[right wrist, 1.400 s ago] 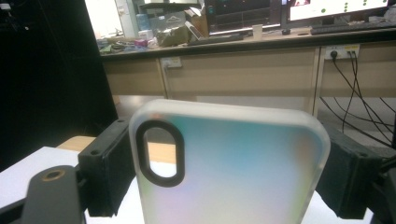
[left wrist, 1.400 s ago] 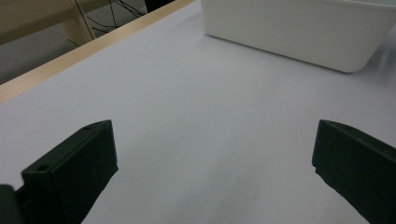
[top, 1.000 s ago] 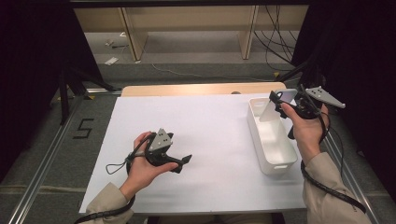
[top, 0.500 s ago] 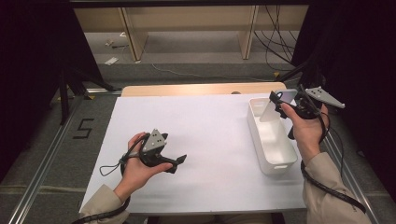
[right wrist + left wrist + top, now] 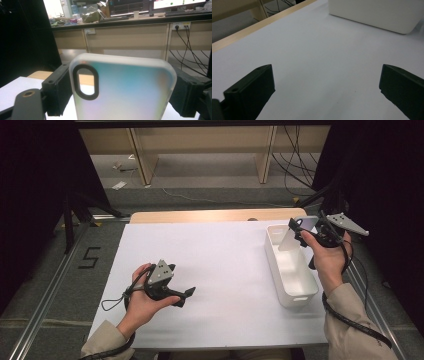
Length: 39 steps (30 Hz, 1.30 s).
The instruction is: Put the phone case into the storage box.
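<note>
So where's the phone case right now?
In the high view the phone case is at the right, clamped in the right tool above the far end of the white bin.

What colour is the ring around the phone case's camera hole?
Black, on the frosted phone case; clearest in the right gripper view.
</note>
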{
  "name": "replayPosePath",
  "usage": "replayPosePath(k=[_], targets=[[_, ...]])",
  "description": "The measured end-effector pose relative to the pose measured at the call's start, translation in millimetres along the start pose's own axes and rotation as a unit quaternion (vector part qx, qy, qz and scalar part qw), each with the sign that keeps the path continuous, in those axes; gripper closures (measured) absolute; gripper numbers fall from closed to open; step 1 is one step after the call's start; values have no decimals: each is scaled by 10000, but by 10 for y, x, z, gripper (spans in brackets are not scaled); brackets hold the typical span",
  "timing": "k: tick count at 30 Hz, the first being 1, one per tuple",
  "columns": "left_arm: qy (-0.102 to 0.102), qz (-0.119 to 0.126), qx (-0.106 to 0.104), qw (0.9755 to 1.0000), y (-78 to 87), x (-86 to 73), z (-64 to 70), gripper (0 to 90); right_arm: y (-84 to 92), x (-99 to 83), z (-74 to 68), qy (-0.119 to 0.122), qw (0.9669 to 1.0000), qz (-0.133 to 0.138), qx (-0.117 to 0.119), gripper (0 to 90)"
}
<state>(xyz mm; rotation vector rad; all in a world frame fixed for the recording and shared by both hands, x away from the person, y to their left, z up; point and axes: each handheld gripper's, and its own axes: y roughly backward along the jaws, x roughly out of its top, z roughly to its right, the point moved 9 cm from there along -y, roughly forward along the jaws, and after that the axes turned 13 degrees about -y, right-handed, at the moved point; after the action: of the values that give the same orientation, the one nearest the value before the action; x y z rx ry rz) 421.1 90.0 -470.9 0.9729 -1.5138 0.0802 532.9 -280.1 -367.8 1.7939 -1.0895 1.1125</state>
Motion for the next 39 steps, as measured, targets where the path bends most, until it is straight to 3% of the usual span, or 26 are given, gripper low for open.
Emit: replayPosePath(k=[39], targets=[[23,-12,-20,10000,2,-31,5,0,-75,-52,101,45,9999,-97,-125,184]])
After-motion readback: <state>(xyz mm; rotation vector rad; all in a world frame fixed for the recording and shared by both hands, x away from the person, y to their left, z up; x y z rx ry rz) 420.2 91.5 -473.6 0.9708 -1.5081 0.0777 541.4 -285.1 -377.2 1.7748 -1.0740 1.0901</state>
